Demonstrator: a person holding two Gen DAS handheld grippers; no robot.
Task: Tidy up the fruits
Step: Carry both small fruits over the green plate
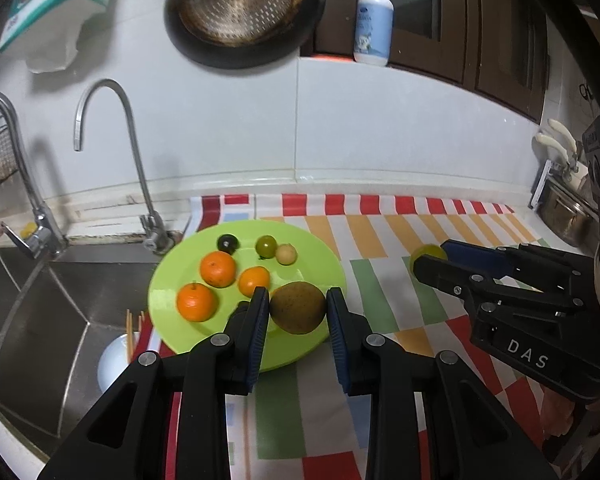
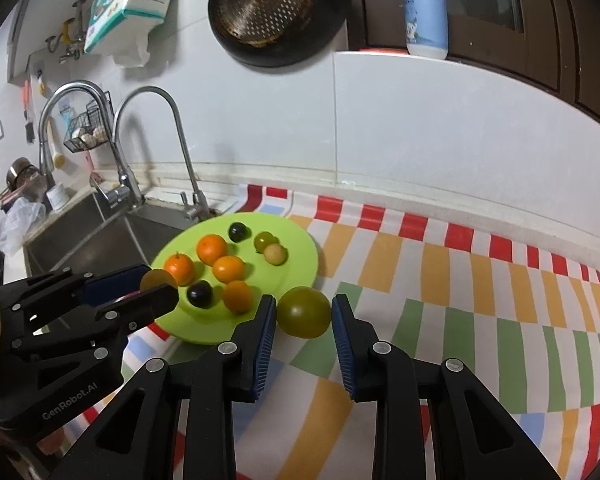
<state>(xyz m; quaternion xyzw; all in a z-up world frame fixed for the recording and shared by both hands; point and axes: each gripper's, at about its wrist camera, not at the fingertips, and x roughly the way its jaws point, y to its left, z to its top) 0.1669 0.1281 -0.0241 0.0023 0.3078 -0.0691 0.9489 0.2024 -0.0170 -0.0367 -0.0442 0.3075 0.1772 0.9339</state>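
Fruits are being gathered onto the green plate (image 1: 172, 276), which sits on the striped cloth (image 2: 460, 280) just right of the sink (image 1: 40, 300); every place below is given against that plate.

Left gripper (image 1: 298, 308): its jaws stand a fruit's width apart around a brown fruit (image 1: 298, 307) over the plate's near rim. Both pads look to be touching its sides, so I judge it gripped, though a slight gap cannot be ruled out.

Right gripper (image 2: 304, 312): its jaws likewise bracket a green tomato (image 2: 304, 312), which hangs or sits just off the plate's right near edge, over the cloth. Whether it is lifted or resting on the cloth I cannot tell.

Already on the plate, from larger to smaller: several oranges (image 2: 212, 249) in the middle, a dark round fruit (image 2: 199, 294) toward the near edge, another dark fruit (image 1: 227, 243) at the far side, and beside it a small green fruit (image 1: 266, 245) touching a small pale one (image 1: 286, 254).

The step in hand seems to be placing: the left is about to set its brown fruit down. Next it needs a free spot near the rim, a gentle lowering, then opening the jaws without nudging the oranges. The right must carry the tomato leftward over the rim.
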